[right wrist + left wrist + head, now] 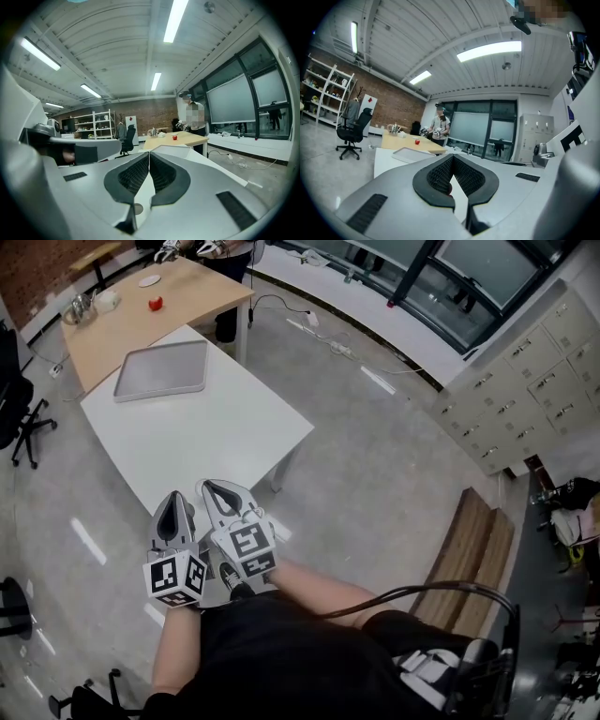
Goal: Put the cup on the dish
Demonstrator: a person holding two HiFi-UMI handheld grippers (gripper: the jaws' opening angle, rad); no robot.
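**A:** Where do we stand, and how are our jaws set?

**B:** At the near corner of the white table (pixel 216 437), with the left gripper (pixel 172 502) and right gripper (pixel 217 493) side by side over its edge. Both pairs of jaws are pressed together, with nothing between them.

**A:** And the cup?

**B:** The red cup (pixel 157 304) sits on the wooden table (pixel 192 287) beyond the white table's far end, well apart from us. The white dish (pixel 150 280) lies just past the cup, not touching it. A grey tray (pixel 161 369) rests on the white table's far half.

**A:** What could go wrong from here?

**B:** We judge three hazards.
- Jaws not parted on arrival would knock the cup over rather than take it.
- The cup looks small, so an off-centre pinch may tip it or let it slip on the way to the dish.
- A person (pixel 439 129) works at the wooden table's far side, and our reach could cross theirs.
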